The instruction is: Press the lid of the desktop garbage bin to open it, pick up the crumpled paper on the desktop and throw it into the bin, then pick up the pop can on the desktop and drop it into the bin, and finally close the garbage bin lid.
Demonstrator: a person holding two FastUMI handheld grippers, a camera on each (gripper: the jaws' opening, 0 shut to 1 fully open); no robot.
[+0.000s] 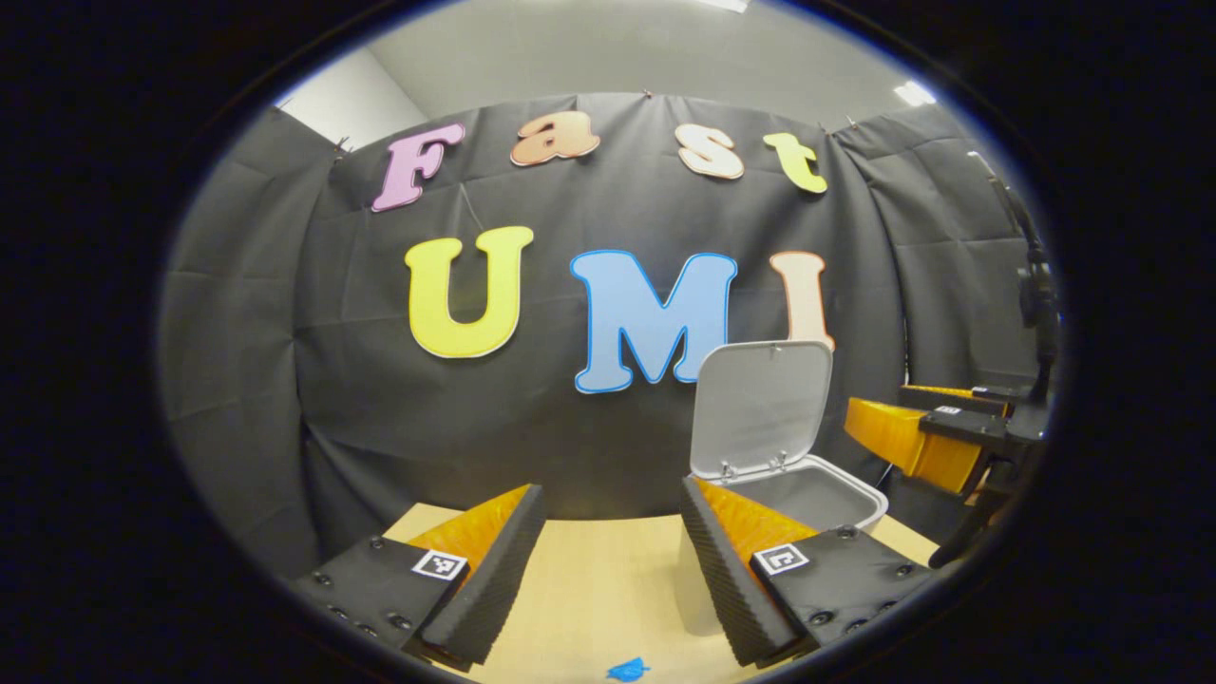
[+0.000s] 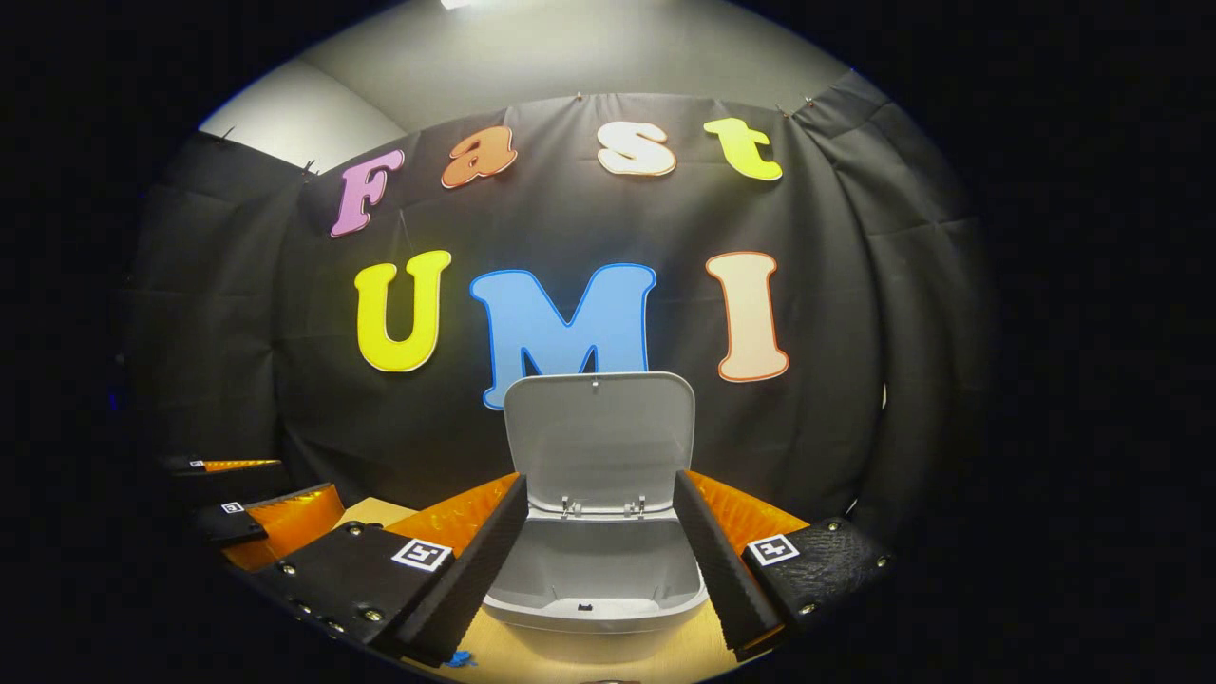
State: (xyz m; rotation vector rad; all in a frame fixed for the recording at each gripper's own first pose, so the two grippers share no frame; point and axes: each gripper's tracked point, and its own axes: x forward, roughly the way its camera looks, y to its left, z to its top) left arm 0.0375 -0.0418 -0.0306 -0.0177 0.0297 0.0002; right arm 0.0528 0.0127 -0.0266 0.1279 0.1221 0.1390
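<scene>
**Lid up, both grippers empty**

Your right gripper (image 2: 598, 560) hangs spread and empty, facing the bin (image 2: 598, 594); its lid (image 2: 598, 442) stands upright. Your left gripper (image 1: 613, 570) is spread too (nothing held). Push the lid's top edge forward and down.

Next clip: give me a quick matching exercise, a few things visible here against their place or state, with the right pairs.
Things:
1. bin lid
2. left hand-held gripper
3. right hand-held gripper
4. blue scrap

States:
A. open, aimed at the bin's opening
B. lying on the table
C. raised upright
D. open over bare tabletop, bin beyond its right finger

Pairs: 1-C, 2-D, 3-A, 4-B
</scene>
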